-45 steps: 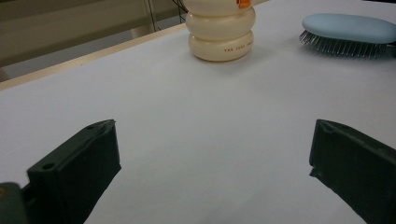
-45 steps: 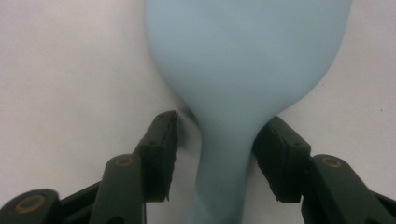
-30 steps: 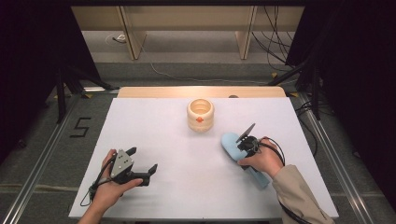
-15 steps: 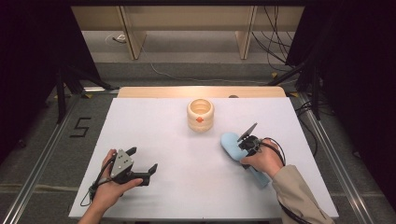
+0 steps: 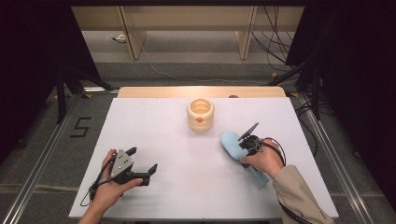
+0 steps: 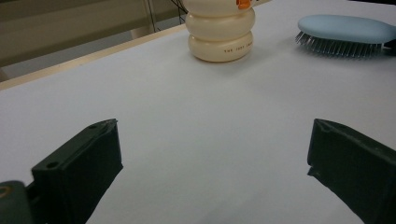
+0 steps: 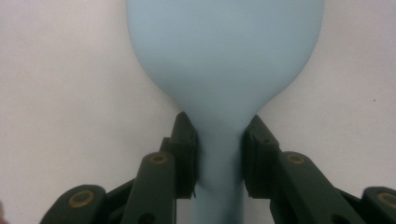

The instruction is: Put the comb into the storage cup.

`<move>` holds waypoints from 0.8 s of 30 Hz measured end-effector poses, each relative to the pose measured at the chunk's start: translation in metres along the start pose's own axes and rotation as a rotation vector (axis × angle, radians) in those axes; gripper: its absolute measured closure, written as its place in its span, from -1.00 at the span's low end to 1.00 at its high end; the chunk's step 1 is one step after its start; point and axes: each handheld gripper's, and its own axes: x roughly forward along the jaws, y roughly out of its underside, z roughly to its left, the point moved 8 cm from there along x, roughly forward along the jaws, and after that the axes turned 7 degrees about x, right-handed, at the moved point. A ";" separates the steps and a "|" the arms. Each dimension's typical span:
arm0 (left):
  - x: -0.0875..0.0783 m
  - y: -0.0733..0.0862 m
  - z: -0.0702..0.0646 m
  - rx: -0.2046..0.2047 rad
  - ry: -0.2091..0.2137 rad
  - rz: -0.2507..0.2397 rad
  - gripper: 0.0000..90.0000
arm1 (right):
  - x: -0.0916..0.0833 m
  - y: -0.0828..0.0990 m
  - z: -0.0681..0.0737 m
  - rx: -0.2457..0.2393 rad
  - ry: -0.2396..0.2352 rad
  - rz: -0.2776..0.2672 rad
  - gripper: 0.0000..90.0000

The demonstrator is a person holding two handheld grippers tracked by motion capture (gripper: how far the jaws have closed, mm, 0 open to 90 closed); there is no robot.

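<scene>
**Jaws clamp on hairbrush neck at white bench**

The right gripper (image 5: 246, 142) grasped a pale blue hairbrush (image 5: 231, 142) at the right of the white bench (image 5: 154, 121), its two black jaws pressed against either side of the narrow neck where the handle met the oval head. The jaws had just been closing, with the brush neck between them. In the right gripper view the hairbrush (image 7: 224, 56) lay with its smooth back toward the camera, the head reaching away from the jaws and the handle running back between them. The brush lay on the bench surface, head toward the far left and handle toward the near right, where it passed under the person's right hand (image 5: 264, 158).

In the left gripper view the hairbrush (image 6: 348, 30) sat bristles down, its grey bristles meeting the bench.

The left gripper (image 5: 142, 161) rested at the near left of the bench in the person's left hand (image 5: 109, 189), well apart from the brush. Its jaws stood released and wide, with nothing but bare bench between them.

A cream, ribbed container (image 5: 201, 114) with an orange mark on its side stood upright toward the far middle of the bench, near the brush head but apart from it. Its top was open in the high view.
</scene>
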 end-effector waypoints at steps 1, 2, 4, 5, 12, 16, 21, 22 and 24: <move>0.000 0.000 0.000 0.001 0.000 0.000 -0.95 | 0.000 0.000 0.000 0.002 0.001 -0.001 0.55; 0.000 0.000 0.000 0.000 0.000 0.001 -0.95 | 0.000 0.000 0.000 0.000 0.000 0.000 0.55; 0.000 0.000 0.000 0.001 0.000 0.001 -0.95 | -0.001 0.000 0.000 0.000 0.000 -0.002 0.56; 0.000 0.000 0.000 0.001 0.000 0.001 -0.95 | -0.001 0.000 -0.001 -0.005 0.003 -0.005 0.56; 0.000 0.000 0.000 0.000 0.000 0.001 -0.94 | -0.004 -0.002 0.000 0.007 -0.008 -0.020 0.56; 0.000 0.000 0.000 0.002 0.001 0.002 -0.94 | -0.006 -0.003 0.001 0.007 -0.022 -0.040 0.56; 0.000 0.000 0.000 0.002 0.000 0.002 -0.94 | -0.011 -0.005 0.002 0.015 -0.037 -0.068 0.56; 0.000 0.000 0.000 0.003 0.001 0.002 -0.94 | -0.012 -0.006 0.002 0.013 -0.038 -0.077 0.56; 0.000 0.000 0.000 0.003 0.000 0.002 -0.94 | -0.014 -0.007 0.003 0.012 -0.043 -0.091 0.56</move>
